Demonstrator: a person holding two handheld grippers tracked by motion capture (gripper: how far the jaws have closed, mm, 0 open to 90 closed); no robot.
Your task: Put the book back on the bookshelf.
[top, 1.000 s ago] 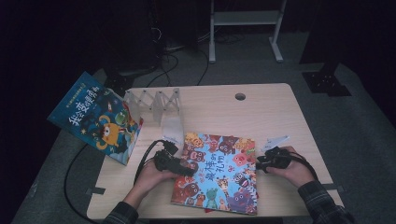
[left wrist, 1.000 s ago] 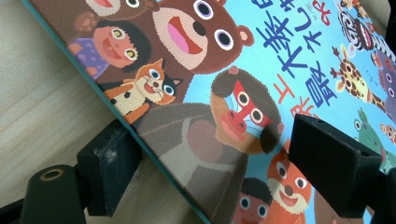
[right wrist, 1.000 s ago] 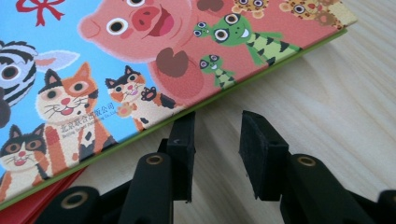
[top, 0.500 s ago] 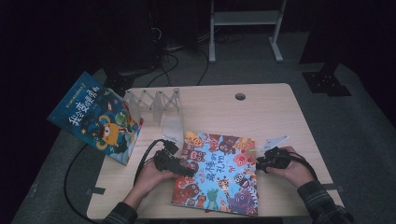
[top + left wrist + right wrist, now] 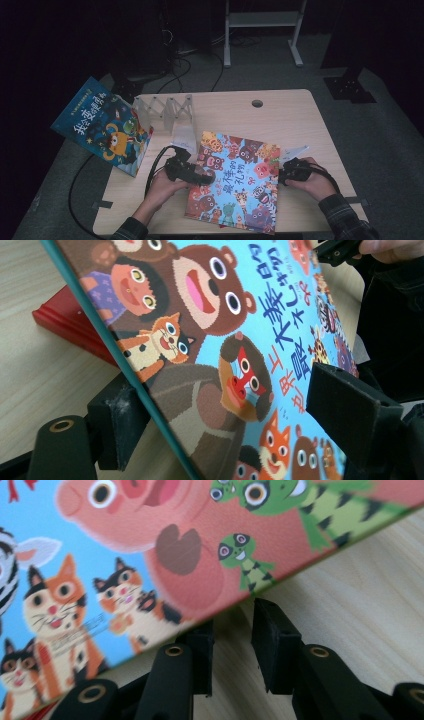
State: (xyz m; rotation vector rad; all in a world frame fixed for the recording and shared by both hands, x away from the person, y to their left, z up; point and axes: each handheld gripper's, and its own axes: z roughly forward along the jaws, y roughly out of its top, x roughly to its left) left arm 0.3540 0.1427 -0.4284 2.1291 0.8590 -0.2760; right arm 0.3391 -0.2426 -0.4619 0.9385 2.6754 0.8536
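Note:
A picture book [image 5: 235, 182] with cartoon animals on a blue cover lies flat in the middle of the wooden table [image 5: 285, 120]. My left gripper [image 5: 205, 177] is at the book's left edge. In the left gripper view the book [image 5: 240, 315] has its teal edge between the wide-apart jaws of the open left gripper [image 5: 220, 405], one jaw under it and one over the cover. My right gripper [image 5: 281, 175] sits at the book's right edge. In the right gripper view the right gripper [image 5: 232, 630] stands open by a narrow gap, its left jaw tucked under the book [image 5: 125, 540].
A second picture book [image 5: 102, 125] leans at the table's left edge against a clear folding book rack [image 5: 165, 106]. A white sheet [image 5: 183, 137] lies in front of the rack. A red slab [image 5: 65, 322] lies under the middle book. A cable hole [image 5: 257, 103] marks the far side.
Almost nothing differs. Both grippers keep their places at the book's two side edges, and the book has not moved.

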